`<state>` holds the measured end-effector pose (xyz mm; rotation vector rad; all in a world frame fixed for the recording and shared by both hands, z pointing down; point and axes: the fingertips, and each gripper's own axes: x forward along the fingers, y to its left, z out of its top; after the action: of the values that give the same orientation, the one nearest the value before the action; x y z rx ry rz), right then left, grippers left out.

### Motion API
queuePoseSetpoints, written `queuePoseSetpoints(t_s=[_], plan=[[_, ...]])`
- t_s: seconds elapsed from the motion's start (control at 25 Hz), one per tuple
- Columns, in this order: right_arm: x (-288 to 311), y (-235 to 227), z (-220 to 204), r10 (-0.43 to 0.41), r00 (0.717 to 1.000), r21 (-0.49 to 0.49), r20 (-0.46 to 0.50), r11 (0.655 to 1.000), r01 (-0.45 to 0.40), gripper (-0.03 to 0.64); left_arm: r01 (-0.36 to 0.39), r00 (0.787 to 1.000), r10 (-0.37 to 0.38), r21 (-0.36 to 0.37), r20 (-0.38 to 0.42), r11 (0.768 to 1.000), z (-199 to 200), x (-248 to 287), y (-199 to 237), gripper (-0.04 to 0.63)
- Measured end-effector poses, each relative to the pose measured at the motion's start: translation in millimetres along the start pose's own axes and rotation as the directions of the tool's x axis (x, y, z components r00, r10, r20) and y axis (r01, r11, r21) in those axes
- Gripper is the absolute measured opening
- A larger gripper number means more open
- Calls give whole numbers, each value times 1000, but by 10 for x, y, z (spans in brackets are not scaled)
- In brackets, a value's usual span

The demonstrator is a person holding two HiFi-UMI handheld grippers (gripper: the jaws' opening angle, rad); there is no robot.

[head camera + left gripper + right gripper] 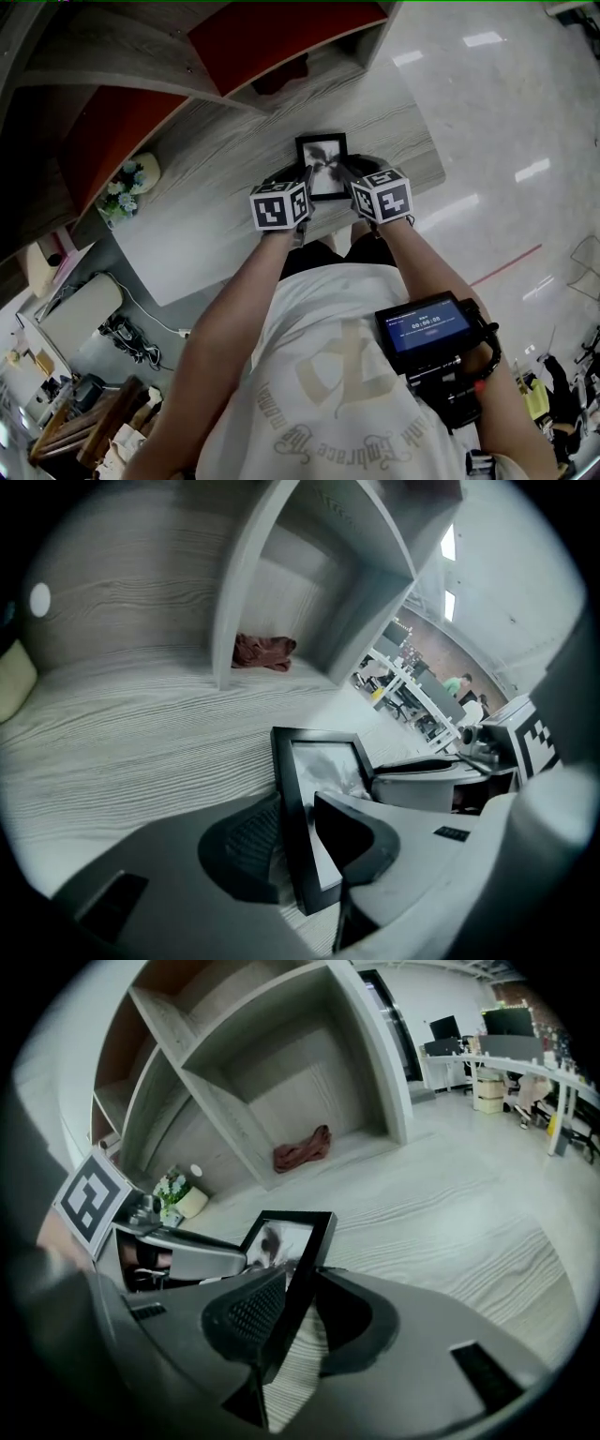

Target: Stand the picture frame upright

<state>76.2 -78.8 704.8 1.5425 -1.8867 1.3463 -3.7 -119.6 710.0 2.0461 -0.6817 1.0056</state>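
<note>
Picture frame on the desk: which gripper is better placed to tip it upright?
Left, narrowly. The left gripper has its fingers seemingly against both faces of the left side of the black rectangular picture frame; at the right gripper, pale wood-grain tabletop shows between frame and one finger.
</note>
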Motion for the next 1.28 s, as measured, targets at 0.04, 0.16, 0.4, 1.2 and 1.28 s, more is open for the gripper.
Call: queuePoseSetpoints(t_s=[0.04, 0.16, 0.4, 1.2, 1.28], plan=[[6, 34, 9, 17, 1000, -6, 2, 1000, -17, 106, -4, 1000, 4, -11, 9, 1000, -16, -25, 24, 118], [-5, 91, 29, 50, 999, -32, 6, 998, -49, 101, -10, 999, 11, -31, 34, 999, -44, -110, 30, 118], [-8, 282, 157, 102, 994, -76, 38, 992, -98, 86, -25, 992, 33, -67, 118, 997, -21, -309, 131, 118], [-94, 715, 585, 203, 977, -322, 59, 930, -174, 86, -45, 946, 91, -151, 310, 987, 203, -819, 274, 118], [-88, 769, 634, 210, 976, -340, 64, 924, -176, 86, -47, 942, 95, -154, 322, 987, 243, -856, 317, 112]])
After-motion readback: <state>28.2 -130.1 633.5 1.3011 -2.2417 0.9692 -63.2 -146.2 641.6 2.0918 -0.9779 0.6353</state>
